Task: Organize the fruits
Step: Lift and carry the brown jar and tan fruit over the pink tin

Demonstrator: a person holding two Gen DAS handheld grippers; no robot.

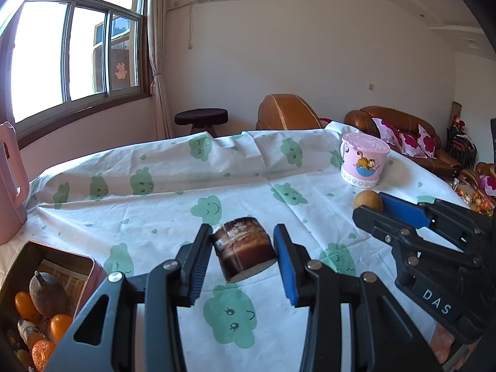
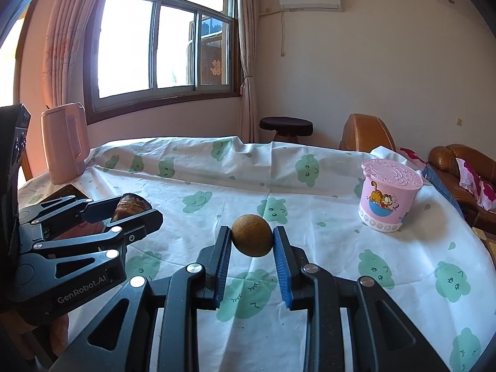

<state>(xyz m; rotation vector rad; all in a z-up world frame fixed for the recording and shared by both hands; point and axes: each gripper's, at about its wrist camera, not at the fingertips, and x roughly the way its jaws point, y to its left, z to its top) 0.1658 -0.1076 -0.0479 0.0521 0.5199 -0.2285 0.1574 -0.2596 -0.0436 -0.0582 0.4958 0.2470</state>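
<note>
Left wrist view has the left gripper (image 1: 243, 248) spread around a brown printed can (image 1: 245, 248), its right pad clear of it, beside a tin of fruit (image 1: 46, 297); right wrist view shows the right gripper (image 2: 251, 238) clamping a round brown fruit (image 2: 251, 239) above the tablecloth (image 2: 341, 257), pink cup (image 2: 389, 198) well apart.

Broad open stretches of the white tablecloth with green cloud faces (image 2: 310, 192) lie across the middle and far side. Obstacles ring it: the pink lidded cartoon cup (image 2: 389, 198) stands at the far right, the tall pink plastic jug (image 2: 63, 142) at the far left edge, and the dark metal tin of fruit (image 1: 46, 294) at the near left.
</note>
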